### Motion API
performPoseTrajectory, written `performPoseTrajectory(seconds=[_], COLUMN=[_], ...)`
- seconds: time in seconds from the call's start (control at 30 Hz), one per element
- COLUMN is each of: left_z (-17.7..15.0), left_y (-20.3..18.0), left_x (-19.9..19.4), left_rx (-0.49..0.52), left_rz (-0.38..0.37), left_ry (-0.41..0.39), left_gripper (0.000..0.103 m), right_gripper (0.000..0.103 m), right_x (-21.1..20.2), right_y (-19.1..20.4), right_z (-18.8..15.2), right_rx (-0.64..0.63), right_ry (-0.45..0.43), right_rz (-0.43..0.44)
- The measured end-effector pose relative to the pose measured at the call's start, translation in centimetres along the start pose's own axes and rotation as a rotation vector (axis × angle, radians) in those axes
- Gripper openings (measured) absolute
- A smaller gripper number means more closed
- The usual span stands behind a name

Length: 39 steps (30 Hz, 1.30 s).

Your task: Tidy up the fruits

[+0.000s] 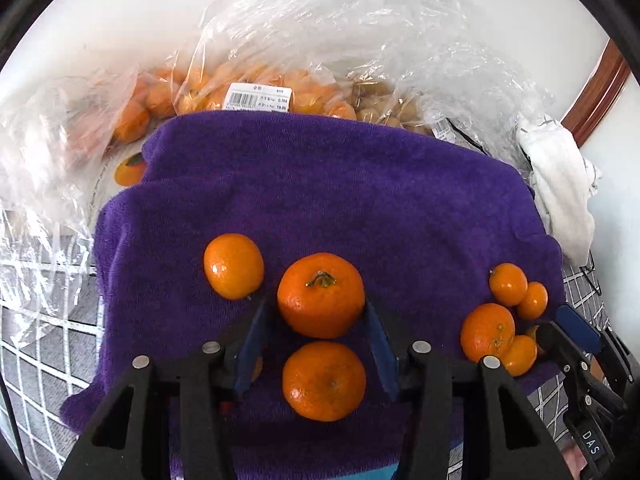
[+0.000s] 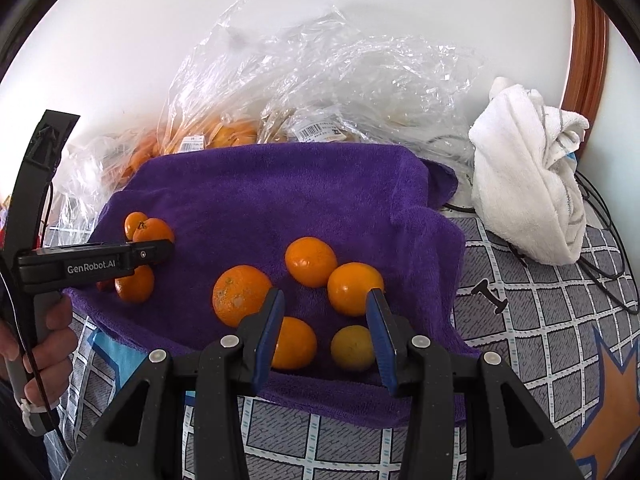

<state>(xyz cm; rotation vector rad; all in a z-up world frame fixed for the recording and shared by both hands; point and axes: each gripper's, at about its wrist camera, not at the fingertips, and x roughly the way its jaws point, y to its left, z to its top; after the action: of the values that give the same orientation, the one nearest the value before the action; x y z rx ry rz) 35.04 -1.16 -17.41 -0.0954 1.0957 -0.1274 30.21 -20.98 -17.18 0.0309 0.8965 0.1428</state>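
Note:
Loose mandarins lie on a purple towel (image 1: 320, 184). In the left wrist view my left gripper (image 1: 316, 308) is open with a stemmed mandarin (image 1: 321, 295) between its blue fingertips, touching or nearly touching both. Another mandarin (image 1: 324, 380) lies between the fingers nearer the camera, and one (image 1: 234, 266) sits to the left. In the right wrist view my right gripper (image 2: 326, 304) is open and empty above the towel (image 2: 280, 200), with a big mandarin (image 2: 240, 300) outside its left finger, one (image 2: 354, 288) by the right fingertip, and a pale yellow fruit (image 2: 352, 348) between the fingers.
Clear plastic bags (image 1: 280, 60) of bagged mandarins lie behind the towel against a white wall. A crumpled white cloth (image 2: 528, 168) and black cables sit at the right. The surface under it all is a grey checked sheet (image 2: 540, 320).

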Motion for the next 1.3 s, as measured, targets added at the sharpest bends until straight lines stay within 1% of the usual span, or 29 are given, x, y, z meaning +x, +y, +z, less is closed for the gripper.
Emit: performPoseTrajectory(seconds=[0.1, 0.17, 0.23, 0.3, 0.37, 0.47, 0.53, 0.6, 0.67, 0.73, 0.8, 0.83, 0.87, 0.9, 0.97, 1.07, 1.13, 1.17, 1.3], left_z=[-0.3, -0.6, -1.3, -2.1, -3.3, -5.0, -6.4, -7.8, -9.2, -10.6, -12.0, -12.7, -13.3, -14.0, -15.1, -16.7, -17.6, -18.1, -19.1], left_y=[-0.2, -0.4, -0.4, -0.1, 0.4, 0.6, 0.8, 1.1, 1.3, 1.3, 1.2, 1.2, 1.1, 1.1, 1.0, 0.4, -0.1, -0.3, -1.2], left_x=[-1.9, -3.5, -5.3, -7.2, -9.1, -11.2, -12.9, -14.6, -16.1, -17.6, -19.0, -19.7, -20.4, -21.1, -22.4, -24.2, -25.4, -26.0, -27.8], left_rx=[0.006, 0.02, 0.028, 0.027, 0.016, 0.006, 0.017, 0.019, 0.017, 0.011, 0.011, 0.011, 0.009, 0.003, -0.018, -0.019, -0.013, -0.011, -0.001], left_rz=[-0.012, -0.027, -0.027, -0.021, -0.013, 0.017, 0.04, 0.067, 0.092, 0.11, 0.131, 0.138, 0.141, 0.141, 0.137, 0.168, 0.183, 0.186, 0.198], left_ry=[-0.044, -0.074, -0.108, -0.139, -0.173, -0.21, -0.229, -0.258, -0.277, -0.302, -0.317, -0.325, -0.333, -0.34, -0.359, -0.387, -0.416, -0.429, -0.471], left_gripper=[0.06, 0.064, 0.067, 0.067, 0.067, 0.067, 0.069, 0.073, 0.073, 0.073, 0.075, 0.076, 0.078, 0.082, 0.085, 0.088, 0.093, 0.094, 0.095], right_gripper=[0.043, 0.043, 0.043, 0.046, 0.047, 0.052, 0.057, 0.058, 0.058, 0.065, 0.076, 0.08, 0.086, 0.091, 0.095, 0.097, 0.099, 0.101, 0.101], right_x=[-1.1, -2.1, -3.2, -4.6, -5.9, -8.0, -9.5, -11.1, -12.4, -14.0, -16.0, -16.8, -17.9, -19.0, -20.7, -22.8, -24.2, -24.9, -27.5], right_y=[0.2, 0.2, 0.3, 0.4, 0.6, 0.4, 0.4, 0.5, 0.7, 1.0, 1.3, 1.4, 1.5, 1.5, 1.3, 1.0, 0.8, 0.9, 1.2], right_z=[0.2, 0.4, 0.4, 0.4, 0.2, -0.3, -0.8, -1.4, -2.1, -3.0, -4.1, -4.5, -5.1, -5.6, -6.5, -7.5, -8.3, -8.6, -9.5], right_rx=[0.0, 0.013, 0.021, 0.02, 0.026, 0.043, 0.06, 0.065, 0.066, 0.065, 0.047, 0.042, 0.039, 0.038, 0.045, 0.06, 0.068, 0.063, 0.036], right_ry=[-0.004, -0.009, -0.013, -0.027, -0.042, -0.05, -0.057, -0.066, -0.072, -0.075, -0.097, -0.111, -0.132, -0.152, -0.181, -0.206, -0.224, -0.232, -0.27], right_rz=[-0.015, -0.007, -0.015, -0.048, -0.076, -0.072, -0.067, -0.055, -0.059, -0.077, -0.083, -0.083, -0.077, -0.067, -0.058, -0.058, -0.062, -0.068, -0.106])
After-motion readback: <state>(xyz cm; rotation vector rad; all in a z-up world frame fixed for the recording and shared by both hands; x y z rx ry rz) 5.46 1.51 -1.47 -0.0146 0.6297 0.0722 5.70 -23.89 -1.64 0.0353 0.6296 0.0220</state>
